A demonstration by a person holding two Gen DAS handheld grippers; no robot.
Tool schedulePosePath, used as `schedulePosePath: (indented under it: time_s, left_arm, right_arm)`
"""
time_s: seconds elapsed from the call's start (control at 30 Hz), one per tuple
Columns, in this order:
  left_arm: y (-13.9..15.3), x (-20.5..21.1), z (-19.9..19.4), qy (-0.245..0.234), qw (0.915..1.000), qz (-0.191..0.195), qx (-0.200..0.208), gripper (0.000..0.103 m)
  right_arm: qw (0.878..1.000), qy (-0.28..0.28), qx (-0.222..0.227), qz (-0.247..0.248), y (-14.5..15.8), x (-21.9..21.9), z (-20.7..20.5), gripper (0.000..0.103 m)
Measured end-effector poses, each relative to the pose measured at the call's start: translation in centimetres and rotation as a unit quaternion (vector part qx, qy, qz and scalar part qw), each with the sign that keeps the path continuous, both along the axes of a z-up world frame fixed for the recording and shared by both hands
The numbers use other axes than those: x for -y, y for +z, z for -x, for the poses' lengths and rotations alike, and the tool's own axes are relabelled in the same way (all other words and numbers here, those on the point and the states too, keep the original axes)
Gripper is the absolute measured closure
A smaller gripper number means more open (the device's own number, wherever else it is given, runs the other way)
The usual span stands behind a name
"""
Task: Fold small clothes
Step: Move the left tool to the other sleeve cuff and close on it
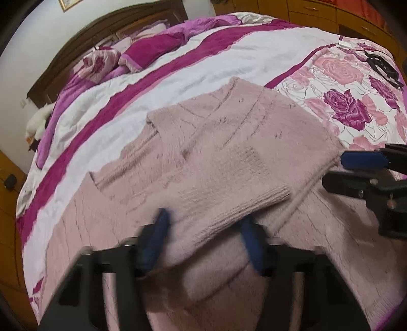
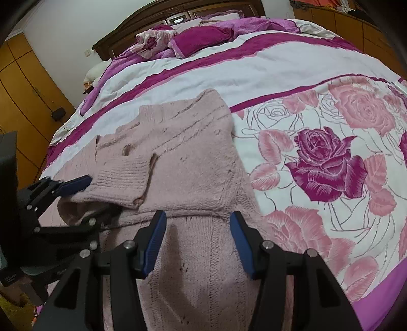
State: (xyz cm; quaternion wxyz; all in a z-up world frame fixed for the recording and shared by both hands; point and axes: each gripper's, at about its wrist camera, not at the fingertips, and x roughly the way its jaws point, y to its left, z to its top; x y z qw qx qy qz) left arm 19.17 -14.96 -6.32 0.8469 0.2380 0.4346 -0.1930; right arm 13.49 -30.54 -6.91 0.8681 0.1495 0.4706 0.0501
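A fluffy pale pink sweater [image 1: 229, 142] [image 2: 193, 163] lies partly folded on the bed, one sleeve laid across its body. That sleeve's ribbed cuff [image 1: 241, 206] [image 2: 119, 183] sits between the blue pads of my left gripper [image 1: 203, 242] [image 2: 94, 203], whose blurred jaws stand wide apart, not pressing it. At the garment's right edge, my right gripper [image 2: 198, 216] [image 1: 338, 170] is half closed on a thick fold of the sweater that fills the gap between its pads.
The bed's quilt [image 2: 318, 142] has white and magenta stripes and a rose print. Pillows [image 2: 201, 38] lie by the wooden headboard [image 2: 142, 17]. A black object [image 1: 381, 66] rests at the quilt's far right. Orange wardrobes [image 2: 23, 84] line the sides.
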Motion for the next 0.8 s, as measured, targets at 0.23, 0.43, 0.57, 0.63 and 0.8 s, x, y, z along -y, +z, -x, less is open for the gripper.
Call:
schedulePosePath:
  time_s: [0.23, 0.43, 0.57, 0.63, 0.8]
  left_arm:
    - [3.1, -4.4, -0.8, 0.075, 0.9900, 0.119, 0.002, 0.103]
    - [5.4, -12.7, 0.1, 0.214, 0.9525, 0.214, 0.034, 0.103]
    - [4.3, -17.2, 1.5, 0.289, 0.9312, 0.220, 0.034, 0.103]
    - [3.3, -18.9, 2.1, 0.304, 0.9290, 0.209, 0.027, 0.103]
    - [1.4, -21.8, 3.7, 0.337, 0.9213, 0.193, 0.007, 0.103]
  right_arm:
    - [1.000, 0.000, -0.001, 0.008, -0.4, -0.4, -0.1, 0.048]
    - [1.000, 0.001, -0.001, 0.015, -0.4, -0.7, -0.2, 0.048]
    - [1.000, 0.002, -0.002, 0.024, -0.6, -1.0, -0.4, 0.048]
    - [1.000, 0.003, -0.003, 0.028, -0.6, -1.2, -0.5, 0.047]
    - [0.999, 0.006, -0.004, 0.036, -0.7, -1.3, -0.6, 0.047]
